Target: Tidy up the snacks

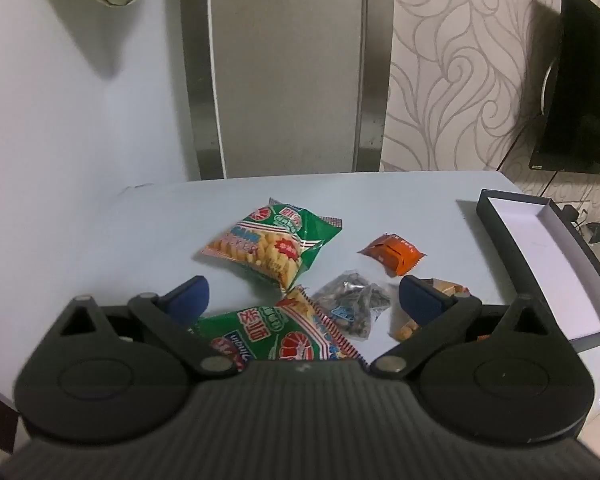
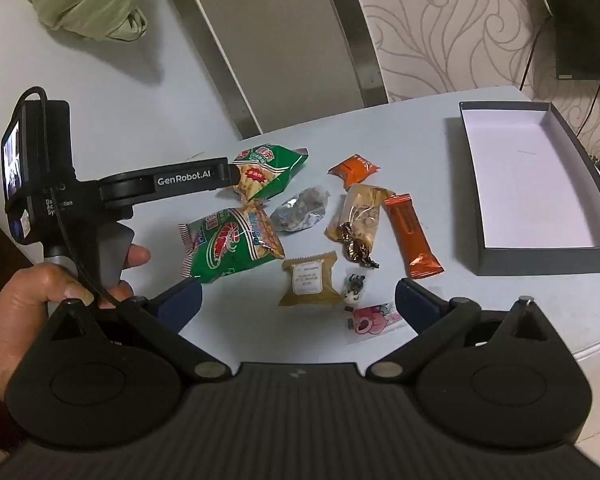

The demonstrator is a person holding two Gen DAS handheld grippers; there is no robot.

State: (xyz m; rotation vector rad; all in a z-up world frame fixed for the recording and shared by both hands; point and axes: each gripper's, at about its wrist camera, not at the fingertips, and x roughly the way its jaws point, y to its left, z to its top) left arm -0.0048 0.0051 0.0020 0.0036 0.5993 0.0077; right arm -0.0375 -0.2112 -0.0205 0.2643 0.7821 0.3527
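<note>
Several snack packets lie loose on the pale table (image 2: 440, 320). Among them are two green cracker bags (image 2: 267, 172) (image 2: 231, 244), a clear seed bag (image 2: 300, 210), a small orange packet (image 2: 354, 170), an orange bar (image 2: 412, 236) and a tan square packet (image 2: 310, 280). My right gripper (image 2: 300, 300) hangs open over the near packets with nothing between its fingers. My left gripper (image 1: 304, 300) is open too, above the near green bag (image 1: 283, 332) and the seed bag (image 1: 352, 304). A hand (image 2: 39, 300) holds its black body (image 2: 163, 184).
An empty grey box (image 2: 548, 258) with a white inside stands at the table's right side. A grey chair back (image 1: 283, 68) rises behind the table, with a green cloth bundle (image 2: 87, 0) to its left. A dark screen (image 1: 584, 92) hangs on the patterned wall.
</note>
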